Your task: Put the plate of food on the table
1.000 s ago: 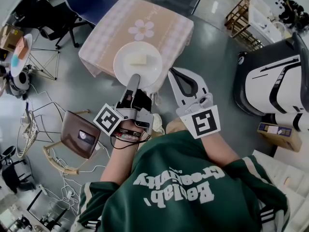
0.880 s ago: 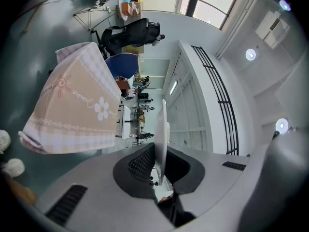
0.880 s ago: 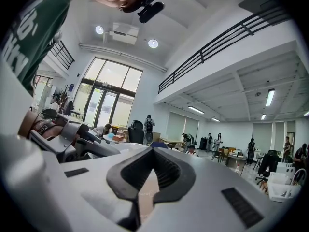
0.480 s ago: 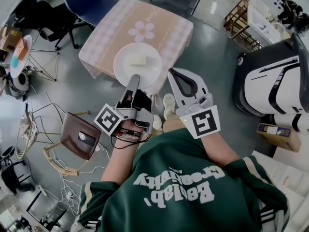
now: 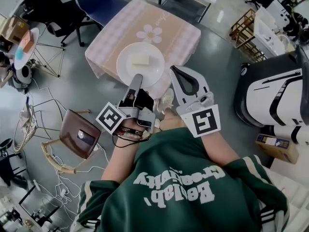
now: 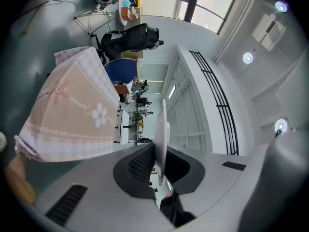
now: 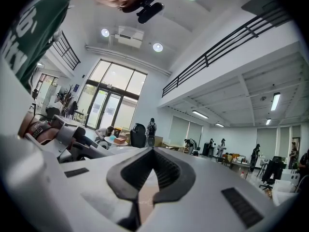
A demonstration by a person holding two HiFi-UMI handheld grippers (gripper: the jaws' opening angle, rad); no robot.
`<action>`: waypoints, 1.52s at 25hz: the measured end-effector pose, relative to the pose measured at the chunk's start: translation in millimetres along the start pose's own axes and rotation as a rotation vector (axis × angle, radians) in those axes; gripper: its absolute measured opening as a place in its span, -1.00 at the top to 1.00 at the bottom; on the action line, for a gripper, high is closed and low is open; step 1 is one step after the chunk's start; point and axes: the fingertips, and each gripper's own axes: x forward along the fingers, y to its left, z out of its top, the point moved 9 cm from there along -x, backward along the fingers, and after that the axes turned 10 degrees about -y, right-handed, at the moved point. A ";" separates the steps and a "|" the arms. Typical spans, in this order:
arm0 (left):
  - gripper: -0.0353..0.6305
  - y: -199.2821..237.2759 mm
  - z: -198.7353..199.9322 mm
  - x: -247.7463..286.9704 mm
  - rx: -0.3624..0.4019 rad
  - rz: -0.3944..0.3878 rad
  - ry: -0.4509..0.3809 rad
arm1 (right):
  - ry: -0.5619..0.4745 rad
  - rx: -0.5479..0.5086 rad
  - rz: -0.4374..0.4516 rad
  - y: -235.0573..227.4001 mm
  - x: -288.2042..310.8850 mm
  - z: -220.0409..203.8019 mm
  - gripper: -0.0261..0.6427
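A: Nearest the camera?
B: Green sweatshirt (image 5: 183, 187), both arms stretched forward, a marker cube (image 5: 112, 119) on each tool.
A: And the left gripper (image 5: 137, 80)?
B: Nearly closed, pinching the near rim of the white plate (image 5: 140, 64). Edge-on in the left gripper view, rim wedged between the ribbed pads (image 6: 142, 163).
A: The right gripper (image 5: 176, 72)?
B: Just beside the left one, by the plate's right edge. Jaw tips pressed together in the right gripper view, nothing caught between them.
A: On the plate?
B: One pale, blocky piece of food (image 5: 141, 59), near the middle.
A: Whereabouts of the plate?
B: Held up in the air, not set down. From the head view, overlapping the near edge of the table (image 5: 166, 21). From the left gripper view, clear of the pink checked cloth (image 6: 72, 115), with open room behind.
A: Farther off?
B: White daisy print (image 5: 148, 33) on the cloth beyond the plate. Brown chair (image 5: 79, 138) down on the floor to the left, big white machine (image 5: 275, 88) at the right, blue chair (image 5: 99, 1) past the table's far side.
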 end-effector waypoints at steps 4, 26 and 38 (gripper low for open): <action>0.81 3.4 1.9 4.0 0.005 0.000 -0.012 | -0.003 -0.004 0.007 -3.2 6.5 -4.1 0.88; 0.81 29.2 5.1 121.1 0.020 0.008 -0.040 | 0.001 0.126 0.097 -95.3 89.4 -60.1 0.88; 0.81 65.9 25.8 200.1 0.035 0.050 -0.069 | 0.062 0.174 0.149 -147.4 157.7 -116.5 0.88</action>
